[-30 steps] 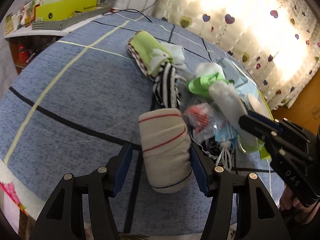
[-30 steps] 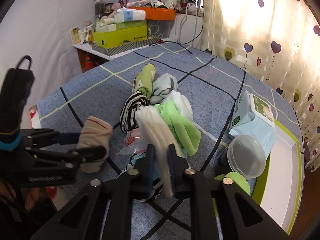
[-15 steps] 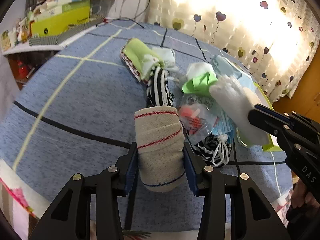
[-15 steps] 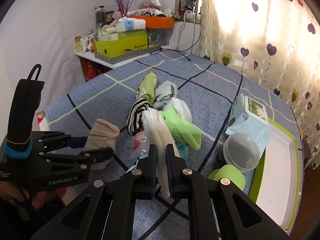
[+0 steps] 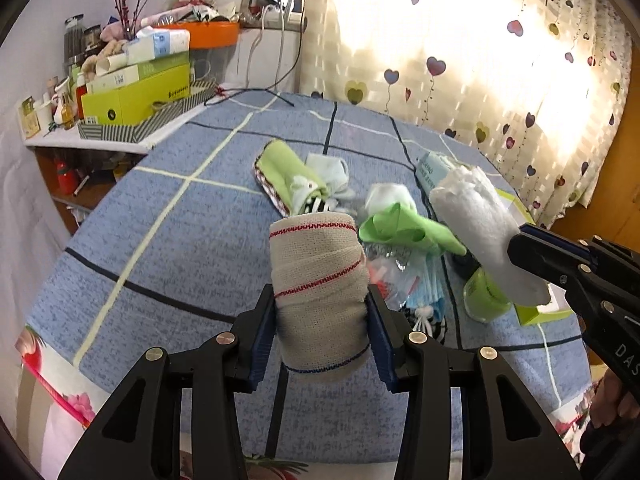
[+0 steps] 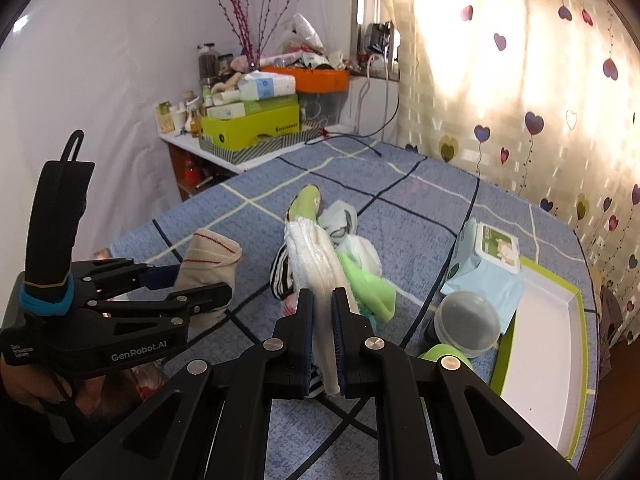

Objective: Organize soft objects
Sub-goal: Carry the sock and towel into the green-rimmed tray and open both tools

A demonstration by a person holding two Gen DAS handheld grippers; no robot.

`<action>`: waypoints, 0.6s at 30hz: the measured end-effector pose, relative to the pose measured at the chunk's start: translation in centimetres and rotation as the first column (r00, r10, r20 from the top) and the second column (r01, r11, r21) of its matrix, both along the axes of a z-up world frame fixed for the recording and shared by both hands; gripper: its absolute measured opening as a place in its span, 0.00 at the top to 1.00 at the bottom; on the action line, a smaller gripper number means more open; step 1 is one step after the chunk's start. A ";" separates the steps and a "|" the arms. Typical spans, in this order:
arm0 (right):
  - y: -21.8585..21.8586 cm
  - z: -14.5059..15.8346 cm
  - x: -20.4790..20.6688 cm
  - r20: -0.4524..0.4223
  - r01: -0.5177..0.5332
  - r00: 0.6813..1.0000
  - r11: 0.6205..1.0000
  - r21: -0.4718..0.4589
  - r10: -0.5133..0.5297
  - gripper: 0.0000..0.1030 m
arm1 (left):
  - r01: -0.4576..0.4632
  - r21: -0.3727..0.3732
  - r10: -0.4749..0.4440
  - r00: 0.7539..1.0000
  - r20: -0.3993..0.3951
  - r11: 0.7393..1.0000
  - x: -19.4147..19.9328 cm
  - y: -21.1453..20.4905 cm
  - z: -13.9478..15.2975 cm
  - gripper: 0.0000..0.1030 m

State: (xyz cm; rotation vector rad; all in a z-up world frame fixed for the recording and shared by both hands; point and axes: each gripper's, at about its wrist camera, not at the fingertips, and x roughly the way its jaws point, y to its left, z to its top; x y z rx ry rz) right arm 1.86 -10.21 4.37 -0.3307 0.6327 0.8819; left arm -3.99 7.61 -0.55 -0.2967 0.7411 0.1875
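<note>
My left gripper (image 5: pixel 320 332) is shut on a beige bandage roll (image 5: pixel 318 280) with red and blue stripes and holds it above the blue bedspread; it also shows in the right wrist view (image 6: pixel 208 260). My right gripper (image 6: pixel 322 344) is shut on a folded white towel (image 6: pixel 316 264), lifted above the pile; the towel also shows in the left wrist view (image 5: pixel 484 220). Below lie a green cloth (image 5: pixel 404 228), a green sock (image 5: pixel 284 176), pale socks (image 6: pixel 340 220) and a striped sock (image 6: pixel 280 272).
A white tray with a green rim (image 6: pixel 540 360) sits at the right edge of the bed. A wet-wipes pack (image 6: pixel 488 256) and a lidded plastic jar (image 6: pixel 468 316) stand next to it. A cluttered shelf with boxes (image 6: pixel 252 124) is at the far left. A curtain (image 6: pixel 520 80) hangs behind.
My left gripper closed on the bandage roll and lifted it off the bedspread. My right gripper rose with the white towel, away from the pile.
</note>
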 end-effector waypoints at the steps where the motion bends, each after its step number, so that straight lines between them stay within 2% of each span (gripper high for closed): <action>1: 0.0 0.1 0.0 0.003 0.002 1.000 1.000 0.003 -0.002 0.91 | -0.003 0.003 0.003 1.000 0.008 1.000 0.0 0.1 0.3 0.57; 18: -2.9 2.5 1.7 0.034 0.092 0.995 0.994 0.061 -0.094 0.91 | 0.046 -0.006 -0.045 0.994 0.102 0.999 2.6 -1.0 3.6 0.57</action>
